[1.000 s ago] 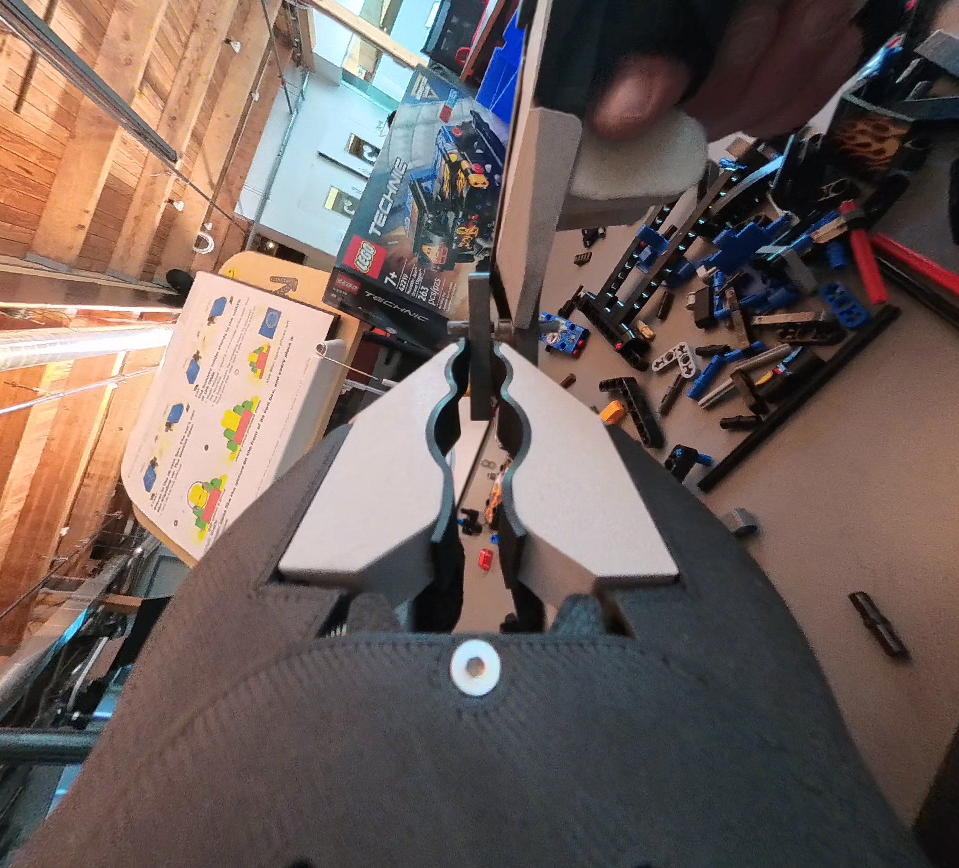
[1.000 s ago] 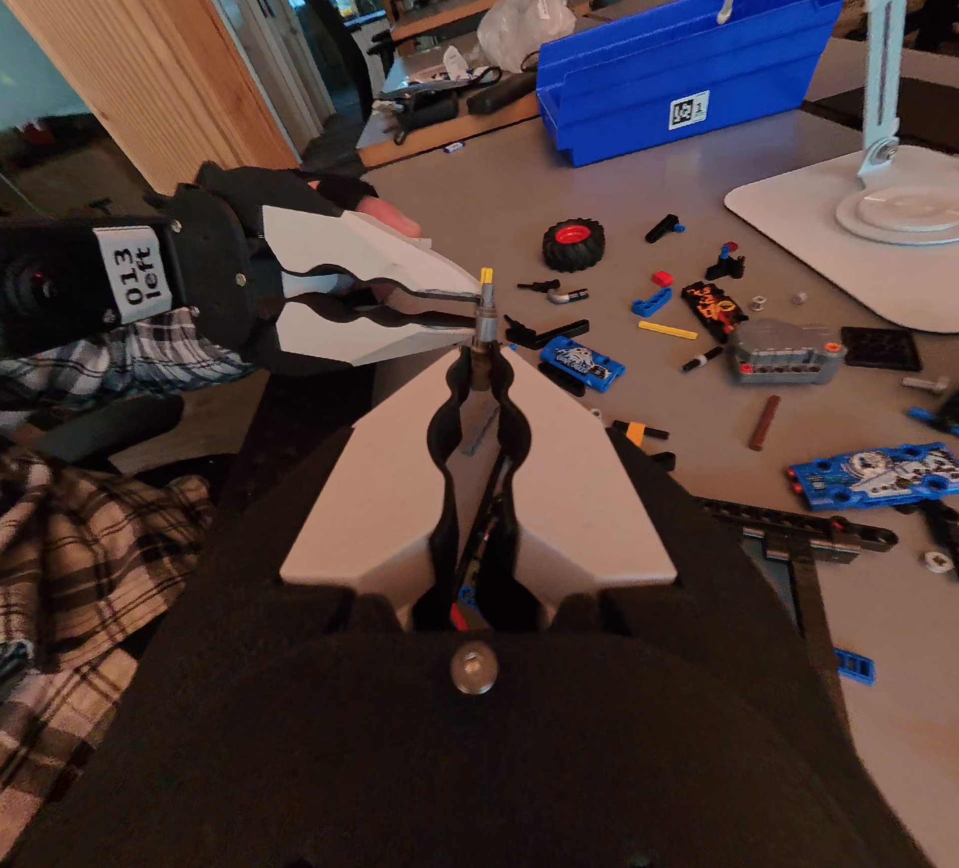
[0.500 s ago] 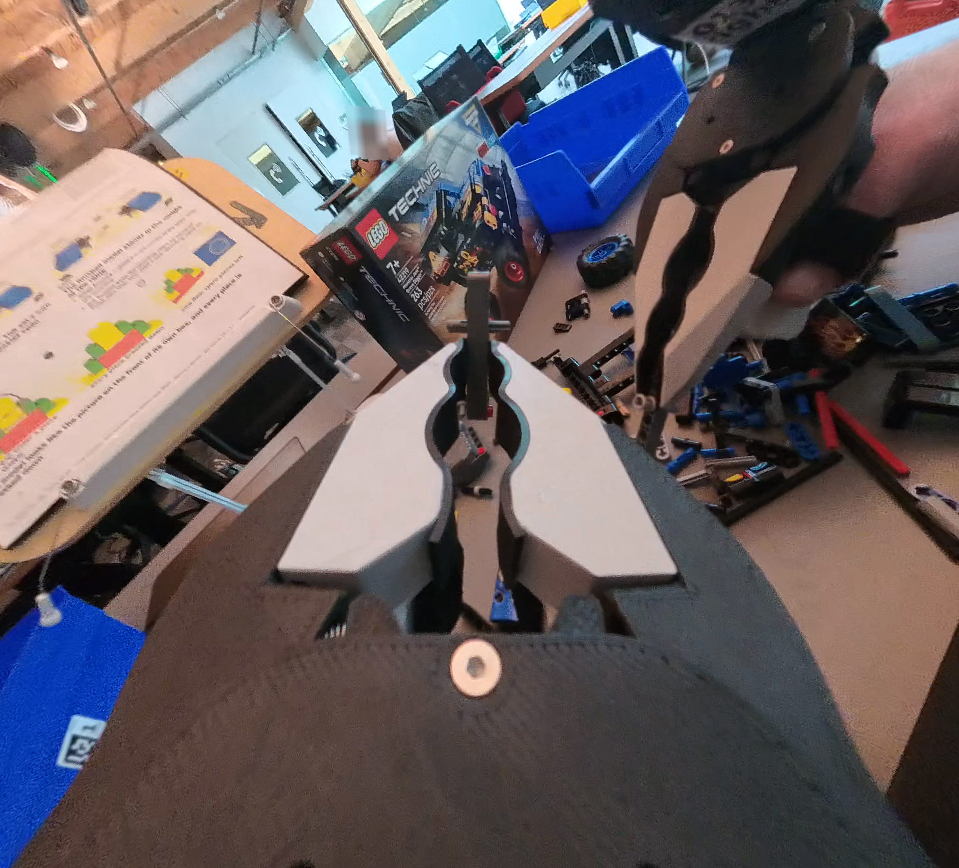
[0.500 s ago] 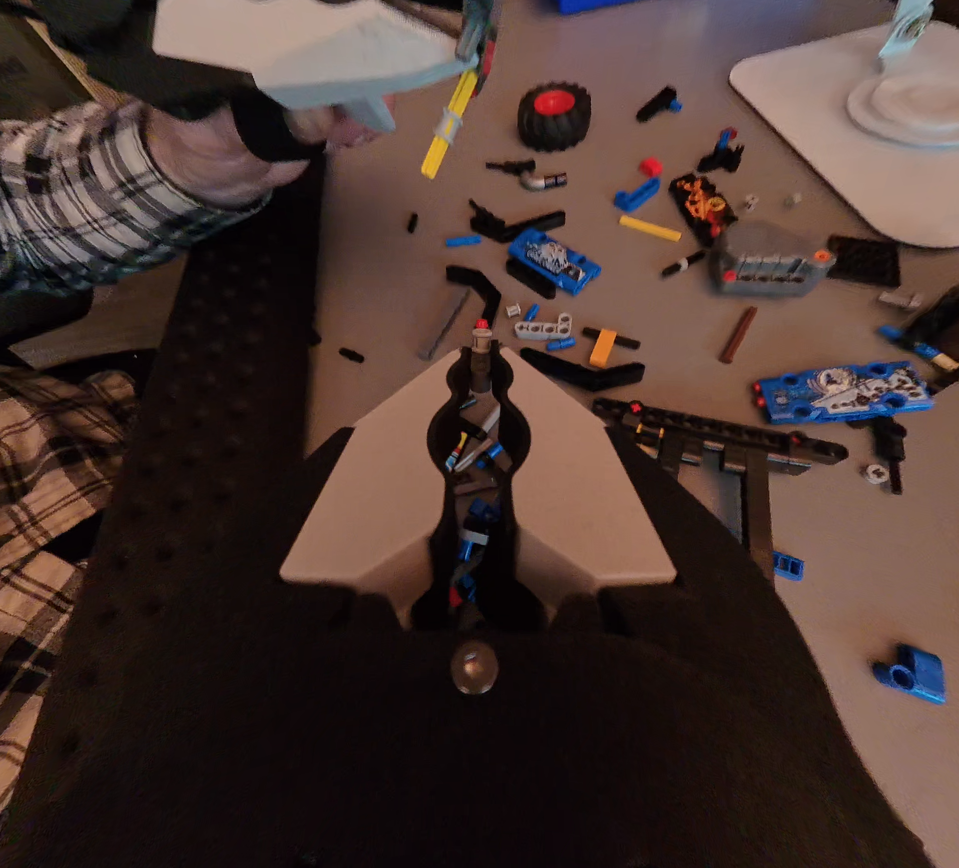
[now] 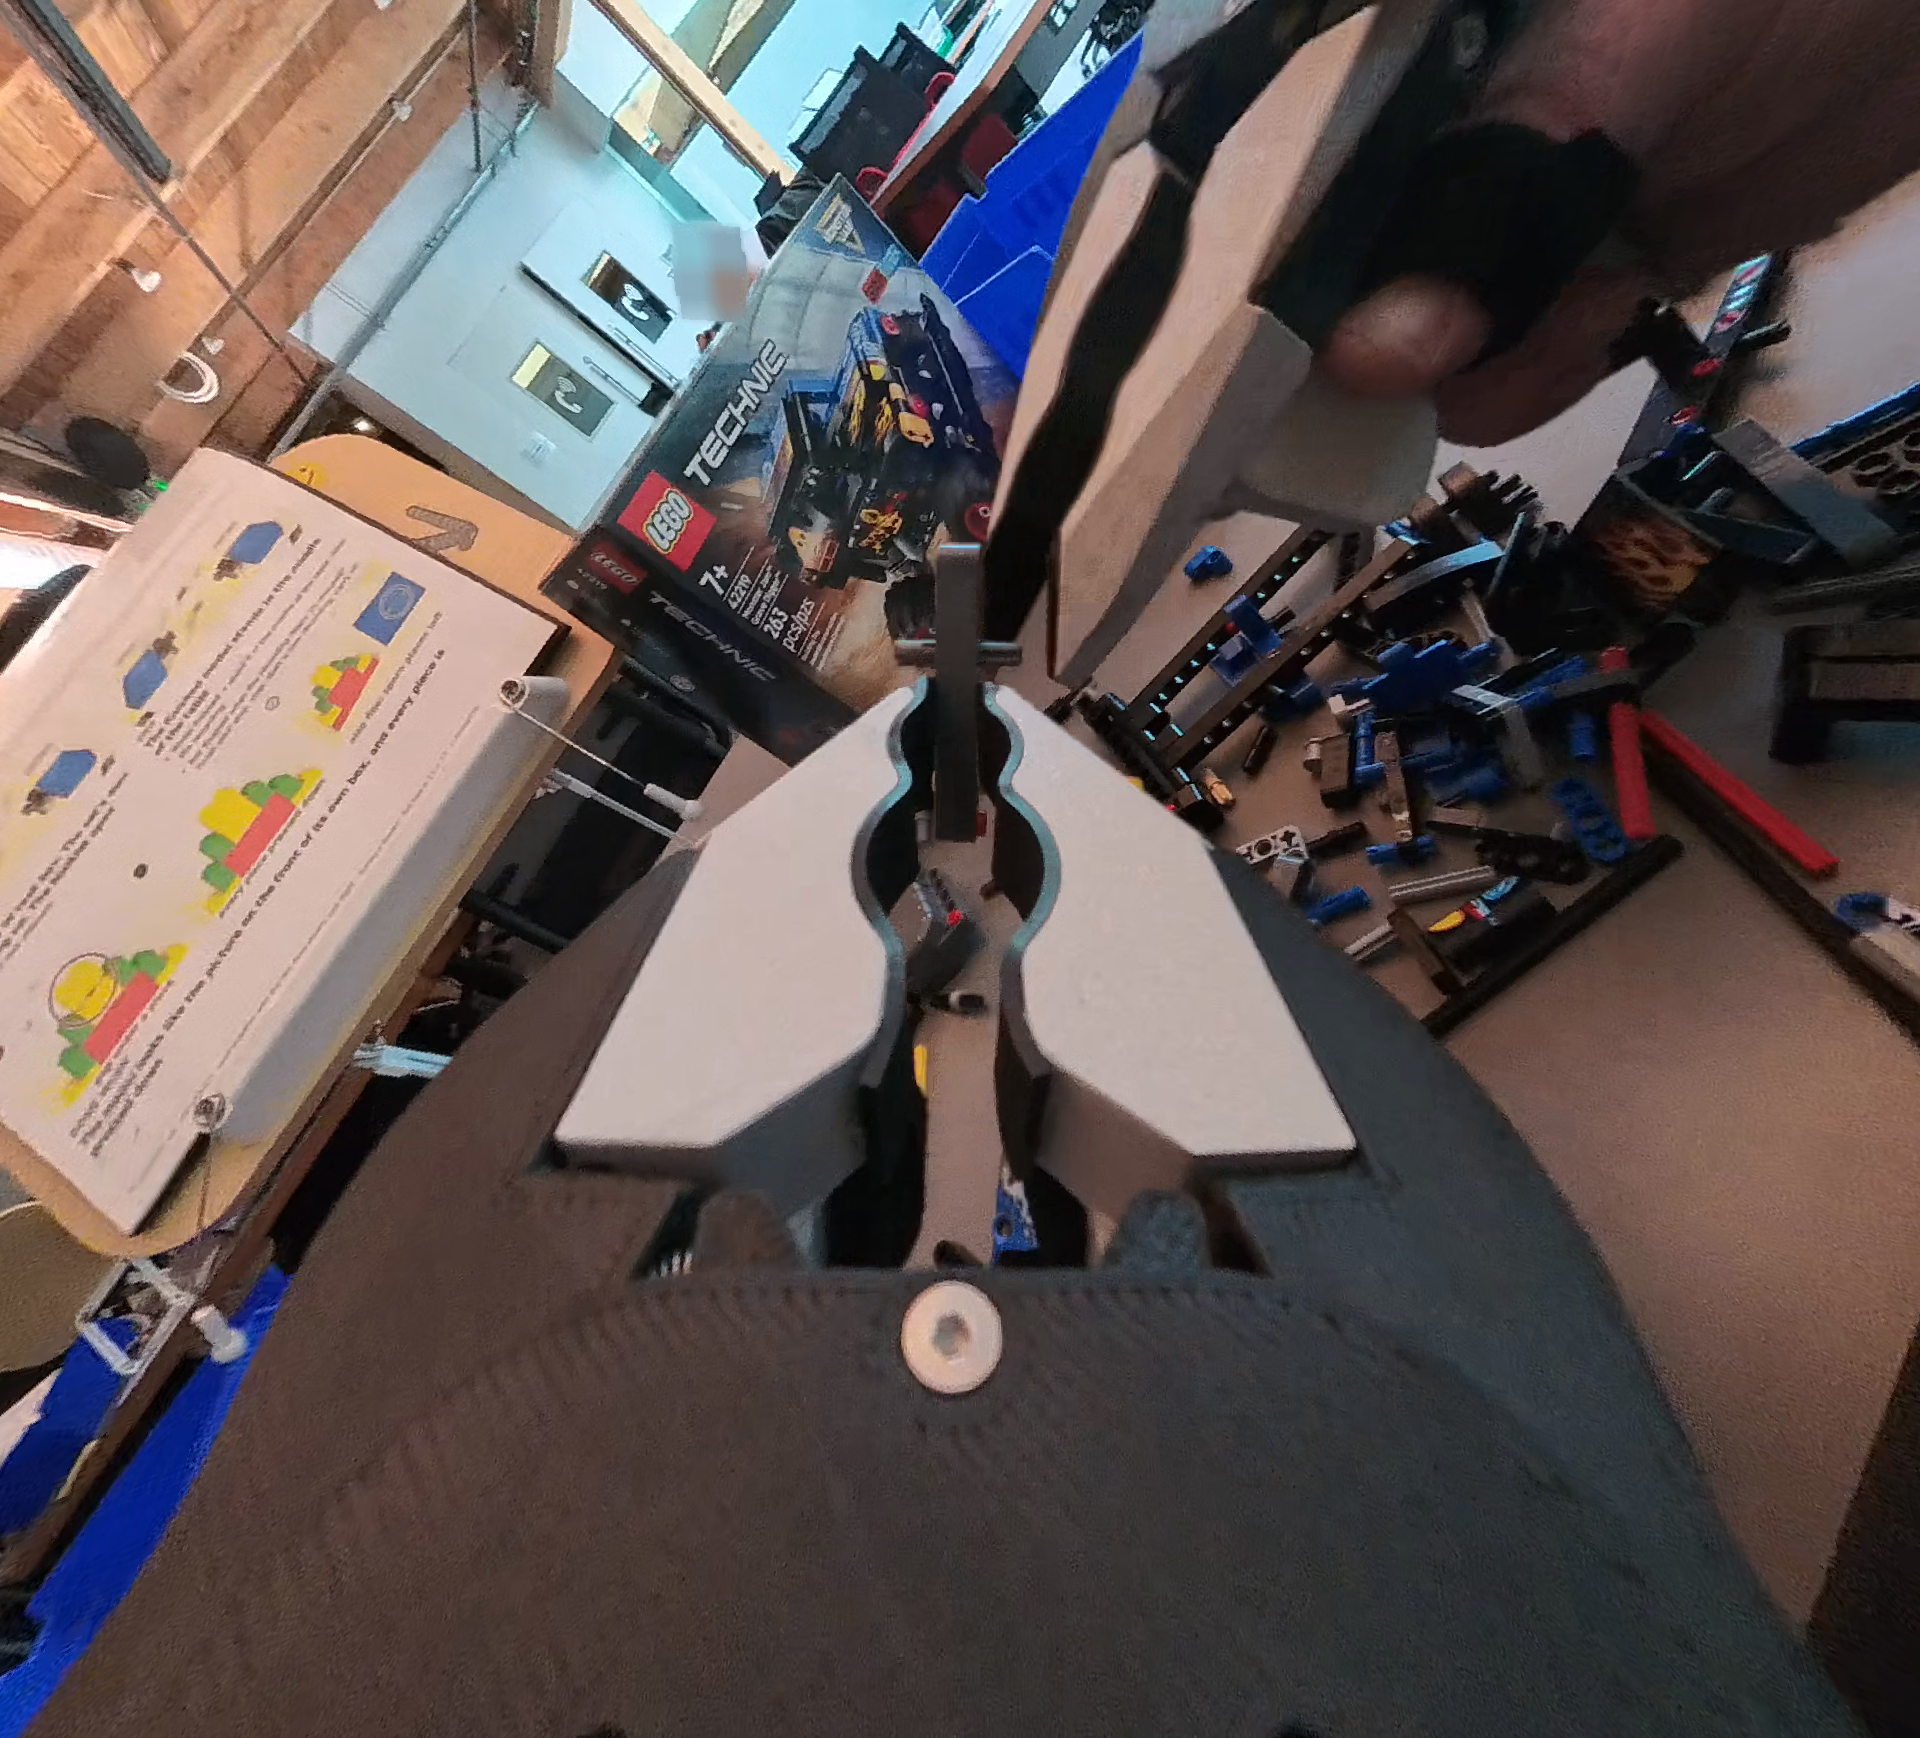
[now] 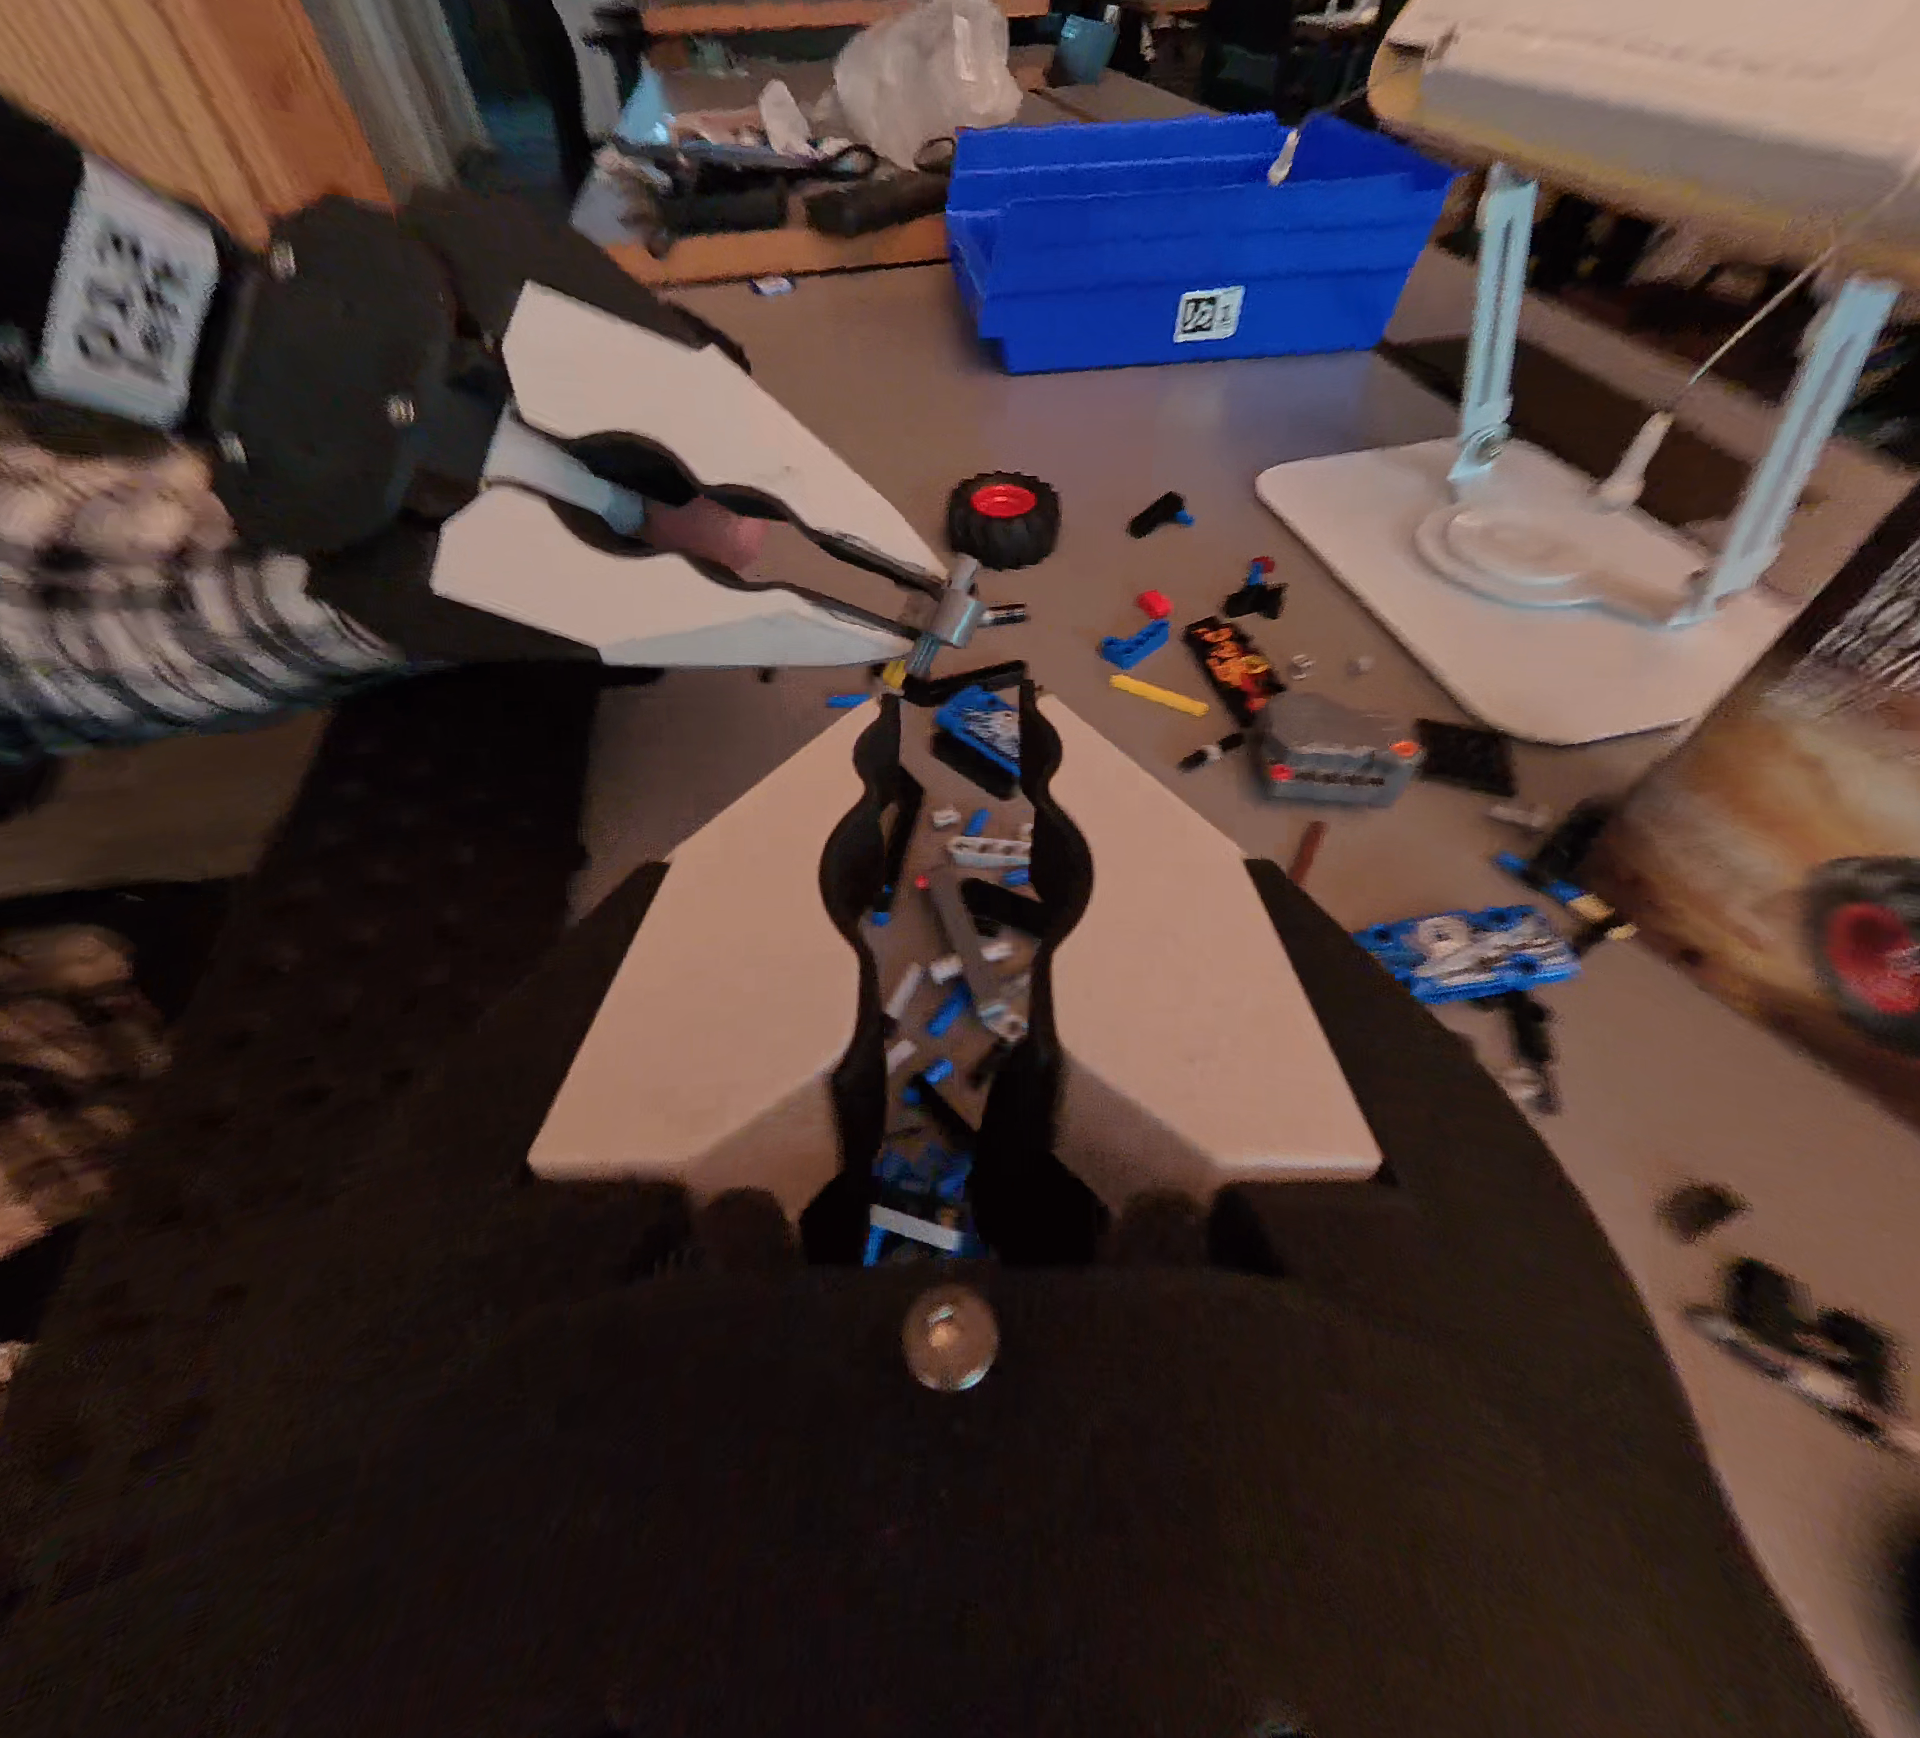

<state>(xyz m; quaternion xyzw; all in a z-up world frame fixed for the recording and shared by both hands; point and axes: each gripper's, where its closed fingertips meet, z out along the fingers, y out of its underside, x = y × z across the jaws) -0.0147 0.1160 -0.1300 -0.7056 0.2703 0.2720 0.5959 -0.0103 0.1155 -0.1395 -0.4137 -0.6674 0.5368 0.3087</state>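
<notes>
My left gripper [image 5: 956, 701] is shut on a dark grey beam [image 5: 957, 639] with a thin cross axle through it, held up off the table. In the right wrist view the left gripper [image 6: 930, 618] comes in from the left, holding the grey piece [image 6: 954, 613] with a yellow axle end [image 6: 891, 674] below it. My right gripper [image 6: 951, 701] is open with nothing between its tips, just under that piece. In the left wrist view the right gripper [image 5: 1023, 639] reaches down from the upper right, its tips right beside the beam.
A grey table [image 6: 1122, 441] carries loose building parts [image 5: 1455, 753], a black tyre with a red hub [image 6: 1003, 516], a grey battery box [image 6: 1330, 758] and a blue bin [image 6: 1174, 234]. A boxed set [image 5: 790, 504] and an instruction sheet on a stand [image 5: 239, 784] stand behind. Both grippers' tips are close together, under 4 cm apart. The boxed set [image 5: 790, 504] lies around 20 cm away from my right fingertips.
The two grippers, apart half a second ago, have come back together. My right gripper, then shut on a small pin, is now open. My left gripper still holds the beam.
</notes>
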